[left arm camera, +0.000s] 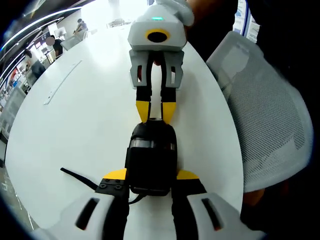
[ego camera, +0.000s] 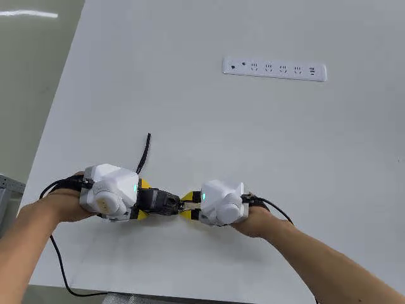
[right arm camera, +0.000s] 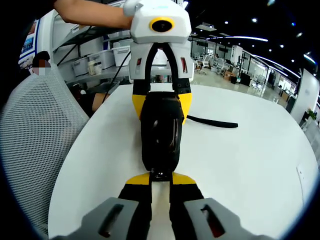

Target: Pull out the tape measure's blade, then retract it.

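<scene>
**Case anchored, blade tip pinched**

Your left tongs [left arm camera: 151, 175] are clamped across the black tape measure [left arm camera: 151, 145], holding its case steady near the front edge of the white counter [ego camera: 253, 139]. Your right tongs [ego camera: 187, 205] face them nose to nose, closed on the blade tip [right arm camera: 160, 175] at the case mouth. With the two in line, you can draw straight back without twisting the blade. The blade looks barely out, so I judge the pull is not yet made.

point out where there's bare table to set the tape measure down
Bare: the wide stretch of table between the power strip and the strap. Crowded: the near edge, where left tool and right tool hold the tape measure.
</scene>
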Tool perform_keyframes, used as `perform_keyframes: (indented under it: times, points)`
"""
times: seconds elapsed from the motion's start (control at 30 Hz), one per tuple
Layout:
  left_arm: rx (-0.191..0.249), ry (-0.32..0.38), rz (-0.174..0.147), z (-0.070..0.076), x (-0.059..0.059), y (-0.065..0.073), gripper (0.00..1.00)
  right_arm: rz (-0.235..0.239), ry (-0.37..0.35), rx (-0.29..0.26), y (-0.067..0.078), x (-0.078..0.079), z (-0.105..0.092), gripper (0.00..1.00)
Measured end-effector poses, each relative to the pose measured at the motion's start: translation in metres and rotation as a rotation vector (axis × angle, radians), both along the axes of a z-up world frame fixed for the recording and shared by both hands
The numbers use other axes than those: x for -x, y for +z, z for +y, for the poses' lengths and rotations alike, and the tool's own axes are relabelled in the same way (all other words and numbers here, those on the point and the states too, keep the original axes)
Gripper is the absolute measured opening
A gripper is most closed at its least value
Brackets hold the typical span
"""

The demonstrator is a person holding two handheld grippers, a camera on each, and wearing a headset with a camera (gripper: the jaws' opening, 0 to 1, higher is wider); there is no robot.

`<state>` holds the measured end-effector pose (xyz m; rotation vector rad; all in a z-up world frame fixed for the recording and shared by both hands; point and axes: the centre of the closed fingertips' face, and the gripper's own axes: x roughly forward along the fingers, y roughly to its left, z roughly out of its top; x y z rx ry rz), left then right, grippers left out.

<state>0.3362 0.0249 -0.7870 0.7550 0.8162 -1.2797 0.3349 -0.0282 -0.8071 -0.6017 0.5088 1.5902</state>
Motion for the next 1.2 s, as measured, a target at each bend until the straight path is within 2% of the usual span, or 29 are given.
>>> perform_keyframes:
  times: [1.2]
  points:
    - [0.002, 0.007, -0.009, 0.002, -0.001, 0.000, 0.28, -0.019, 0.020, 0.019, 0.005, -0.003, -0.014, 0.10]
